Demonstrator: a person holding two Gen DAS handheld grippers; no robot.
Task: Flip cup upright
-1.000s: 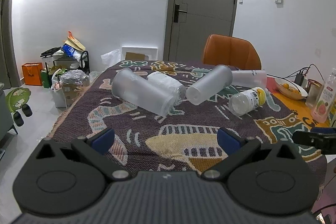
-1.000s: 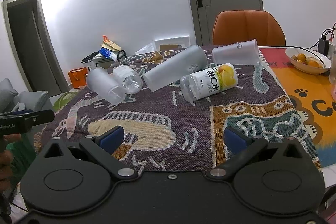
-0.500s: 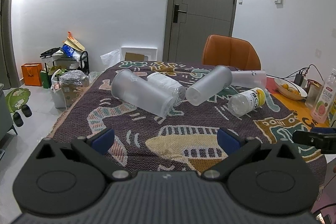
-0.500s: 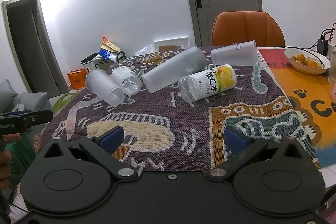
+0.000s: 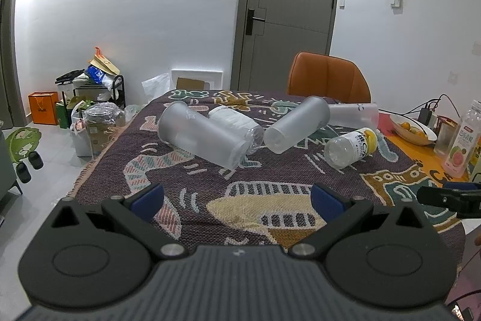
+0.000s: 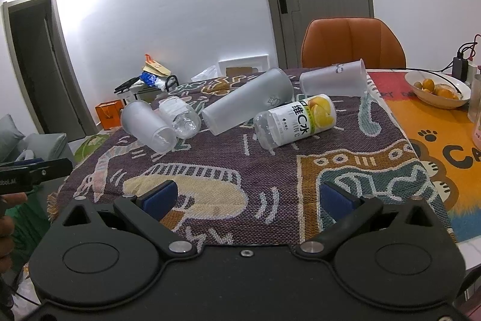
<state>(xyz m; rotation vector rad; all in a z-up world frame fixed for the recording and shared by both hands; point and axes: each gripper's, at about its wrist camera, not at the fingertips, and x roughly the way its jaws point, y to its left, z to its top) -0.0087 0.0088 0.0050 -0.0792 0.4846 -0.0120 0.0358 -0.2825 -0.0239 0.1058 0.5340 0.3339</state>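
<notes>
Both grippers wide open, empty: left gripper (image 5: 237, 197), right gripper (image 6: 248, 197). Frosted cup (image 5: 200, 137) on side, touching clear bottle (image 5: 237, 125). Probably light, thin-walled, slick; pinch mid-body gently, I'd say.

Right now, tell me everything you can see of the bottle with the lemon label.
The lemon-label bottle is clear plastic, wrapped in a white label with black characters, a green band and lemon slices printed at one end. It lies on its side on the woven patterned cloth, its clear ribbed base toward the cameras, and looks empty. Its far end sits close to the tall frosted cup; contact cannot be told. The cap is hidden. Neither gripper touches it.
</notes>
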